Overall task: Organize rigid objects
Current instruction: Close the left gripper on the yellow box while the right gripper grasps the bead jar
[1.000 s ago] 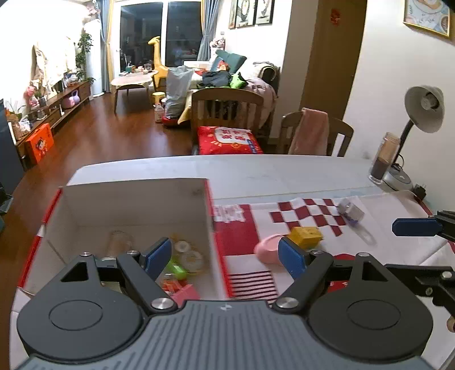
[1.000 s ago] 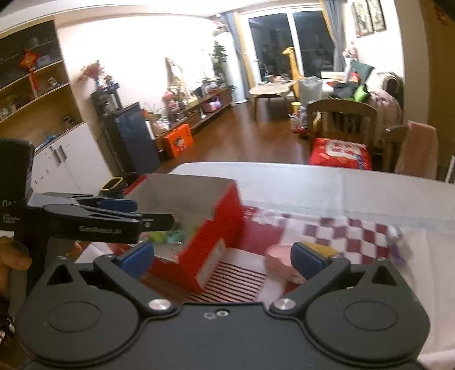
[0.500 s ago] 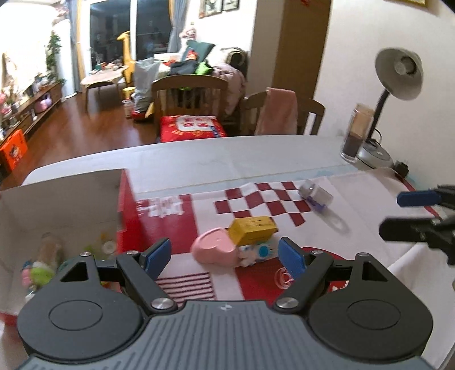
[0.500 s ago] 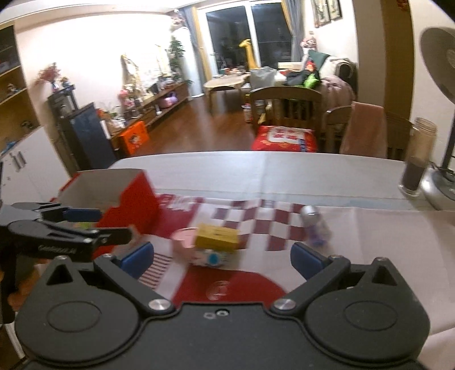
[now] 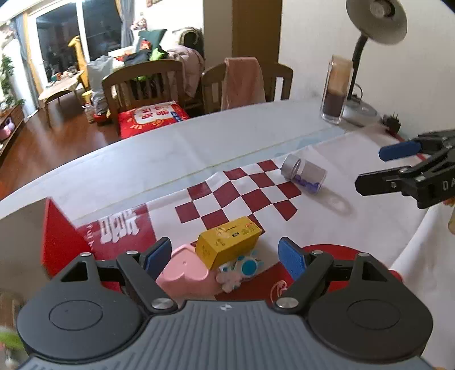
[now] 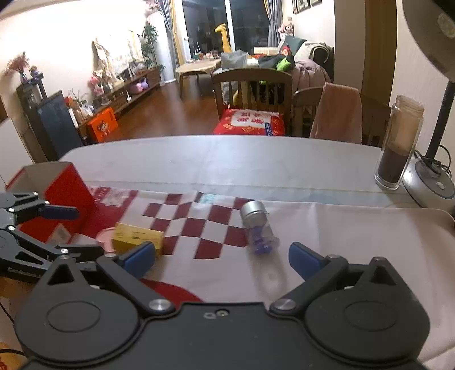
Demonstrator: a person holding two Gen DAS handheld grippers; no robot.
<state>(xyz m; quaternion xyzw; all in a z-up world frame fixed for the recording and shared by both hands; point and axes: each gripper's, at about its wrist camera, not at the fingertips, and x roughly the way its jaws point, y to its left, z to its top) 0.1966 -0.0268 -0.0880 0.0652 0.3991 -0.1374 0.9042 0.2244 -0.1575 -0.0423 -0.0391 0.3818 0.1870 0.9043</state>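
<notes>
A yellow box (image 5: 229, 242) lies on the patterned cloth, leaning on a pink heart-shaped dish (image 5: 183, 274) and a small white and blue toy (image 5: 241, 269). My left gripper (image 5: 226, 256) hangs open just above and in front of this pile, with nothing between its fingers. A clear jar with a silver lid and purple pieces (image 6: 257, 229) lies on its side further right. My right gripper (image 6: 221, 256) is open over the cloth, the jar just ahead of it. In the right wrist view the yellow box (image 6: 138, 236) sits by the left fingertip.
A red cardboard box (image 6: 59, 196) stands at the table's left, its red corner (image 5: 57, 239) showing in the left wrist view. A tall glass jar (image 5: 337, 88) and a desk lamp (image 5: 375, 20) stand at the back right. Two wooden chairs (image 6: 253, 88) lie beyond the far edge.
Both grippers have swung from over the red box rightward and lower. The left now hangs over the yellow box and pink dish, the right by the jar. Both stayed open.
</notes>
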